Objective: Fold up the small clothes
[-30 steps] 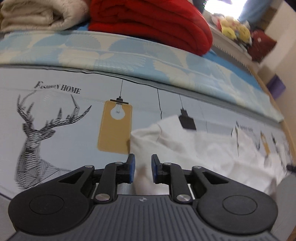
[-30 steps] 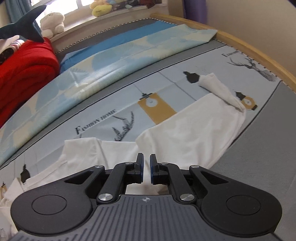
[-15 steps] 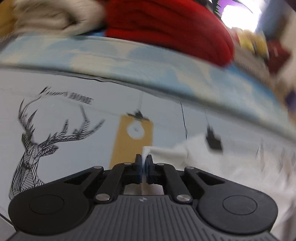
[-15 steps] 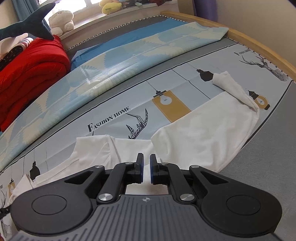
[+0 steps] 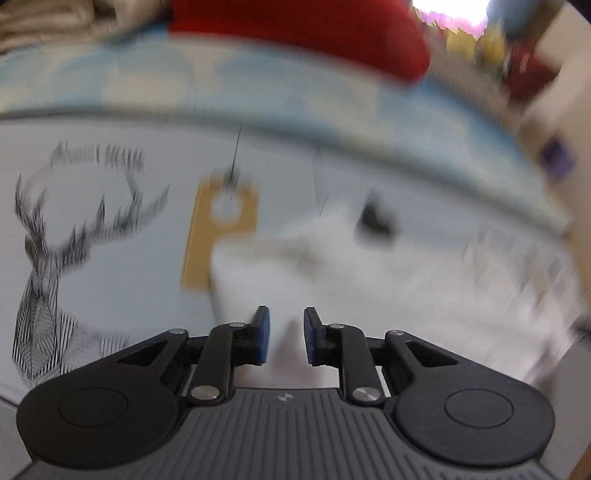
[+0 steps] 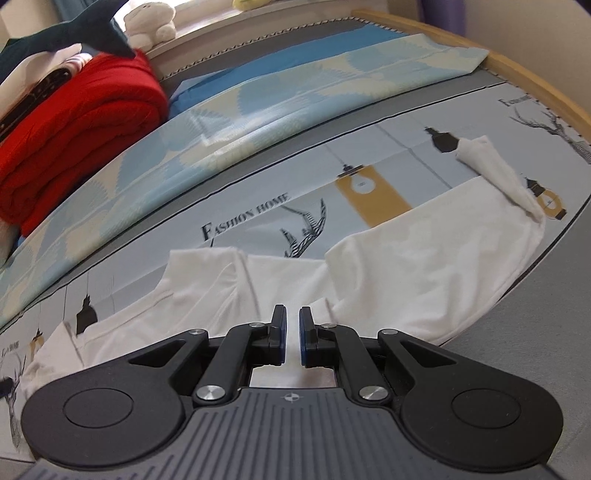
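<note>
A small white garment (image 6: pixel 424 266) lies spread on the printed bed sheet (image 6: pixel 258 206), one corner folded over at the right. In the blurred left wrist view it shows as a white patch (image 5: pixel 388 280) ahead of the fingers. My left gripper (image 5: pixel 286 334) is open and empty, just above the garment's left edge. My right gripper (image 6: pixel 291 338) hovers over the garment's near edge with its jaws a narrow gap apart and nothing between them.
A folded red blanket (image 6: pixel 74 133) and plush toys (image 6: pixel 147 22) lie at the back of the bed. A blue patterned sheet (image 6: pixel 295 103) runs across behind the garment. A wooden bed rail (image 6: pixel 524 74) curves along the right side.
My left gripper shut on the garment's corner half a second ago, and now it is open with the cloth released. The left view swings fast. The right gripper has moved slightly back.
</note>
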### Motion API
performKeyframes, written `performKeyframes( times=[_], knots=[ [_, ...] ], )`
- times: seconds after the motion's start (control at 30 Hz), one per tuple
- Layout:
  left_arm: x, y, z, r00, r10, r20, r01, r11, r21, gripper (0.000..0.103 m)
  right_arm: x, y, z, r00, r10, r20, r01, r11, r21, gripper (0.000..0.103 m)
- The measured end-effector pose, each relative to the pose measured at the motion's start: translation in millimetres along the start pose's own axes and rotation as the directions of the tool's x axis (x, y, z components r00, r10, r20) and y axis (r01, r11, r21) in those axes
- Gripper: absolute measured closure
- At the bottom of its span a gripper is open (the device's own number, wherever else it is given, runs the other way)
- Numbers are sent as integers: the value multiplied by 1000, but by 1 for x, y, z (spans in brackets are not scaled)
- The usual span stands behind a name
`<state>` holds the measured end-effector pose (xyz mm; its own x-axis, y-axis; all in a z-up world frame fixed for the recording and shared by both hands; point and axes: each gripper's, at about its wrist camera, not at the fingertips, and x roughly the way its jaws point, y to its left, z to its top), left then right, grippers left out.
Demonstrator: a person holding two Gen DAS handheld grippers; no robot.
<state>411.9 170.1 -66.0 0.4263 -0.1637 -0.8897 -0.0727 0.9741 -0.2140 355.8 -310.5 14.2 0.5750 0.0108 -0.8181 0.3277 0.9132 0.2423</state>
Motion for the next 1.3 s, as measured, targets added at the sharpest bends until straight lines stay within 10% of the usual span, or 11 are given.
performKeyframes(
  times=[0.17,0.33,0.4,0.53,0.83,1.03,1.3],
  knots=[
    [-10,0,-14,978,211,-5,-211,977,13,84,-6,-5,1,1000,6,5,-6,1000,3,96],
    [-26,-21,-35,996,85,-16,-84,996,38,84,-13,-17,7,1000,9,19,-10,1000,28,96],
    [-6,-21,-57,976,178,-126,-169,983,75,78,-17,-21,10,999,16,28,-17,999,44,96],
    [-42,-46,-65,964,259,-57,-250,960,123,73,-38,-33,18,995,34,98,-44,993,108,96],
    [-123,-115,-70,978,92,190,-112,989,100,68,-100,-140,48,945,-54,323,-55,946,320,96],
    [-87,-142,-67,996,41,85,-47,997,68,70,-106,-228,44,905,-148,398,-5,933,359,96],
    [-69,-164,-58,994,69,85,-80,988,132,69,-47,-247,50,931,-46,363,-39,974,225,95]
  ],
)
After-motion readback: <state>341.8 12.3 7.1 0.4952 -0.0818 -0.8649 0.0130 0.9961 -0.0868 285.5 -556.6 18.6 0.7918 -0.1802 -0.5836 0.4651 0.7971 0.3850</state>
